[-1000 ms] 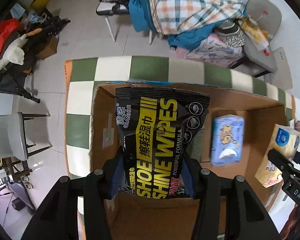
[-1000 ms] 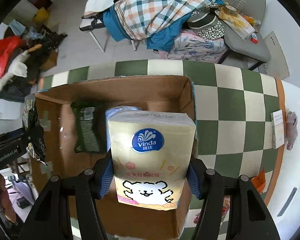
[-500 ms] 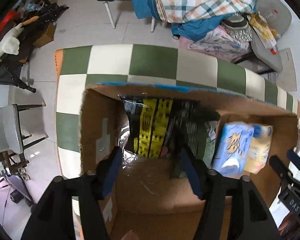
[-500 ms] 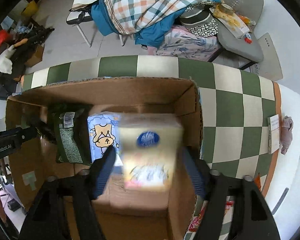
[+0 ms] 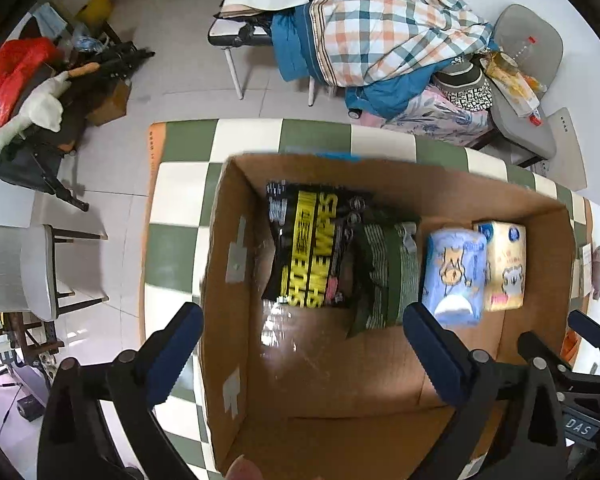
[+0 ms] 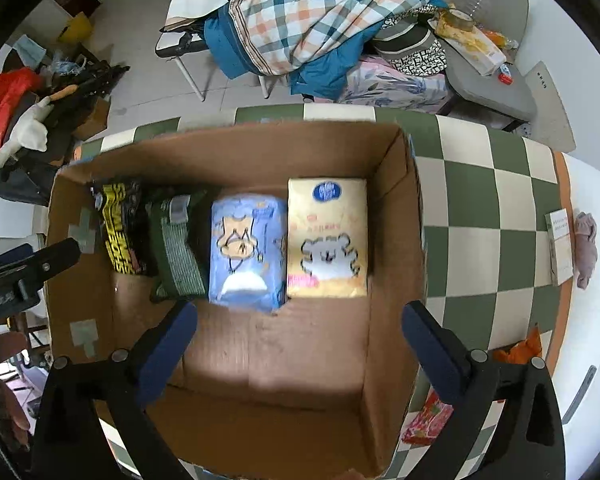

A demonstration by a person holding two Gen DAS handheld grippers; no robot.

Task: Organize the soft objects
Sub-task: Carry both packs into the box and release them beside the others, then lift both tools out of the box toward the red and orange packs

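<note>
Hovering above the cardboard box (image 6: 236,384), my left tongs (image 5: 302,350) and right tongs (image 6: 298,342) were spread wide and held nothing. Bare cardboard floor lay nearest me, room for more. Beyond it, four packs sat in a row: shoe wipes (image 5: 308,248), green pack (image 6: 178,248), blue tissues (image 6: 246,256), yellow tissues (image 6: 326,236) beside the right wall. Red and orange scraps (image 6: 428,420) waited on the checkered counter (image 6: 480,200), seemingly unsorted.

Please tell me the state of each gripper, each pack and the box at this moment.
left gripper: open, empty
right gripper: open, empty
cardboard box: open on top
shoe wipes pack: lying in box
green pack: in box
blue pack: in box
yellow tissue pack: lying in box
</note>
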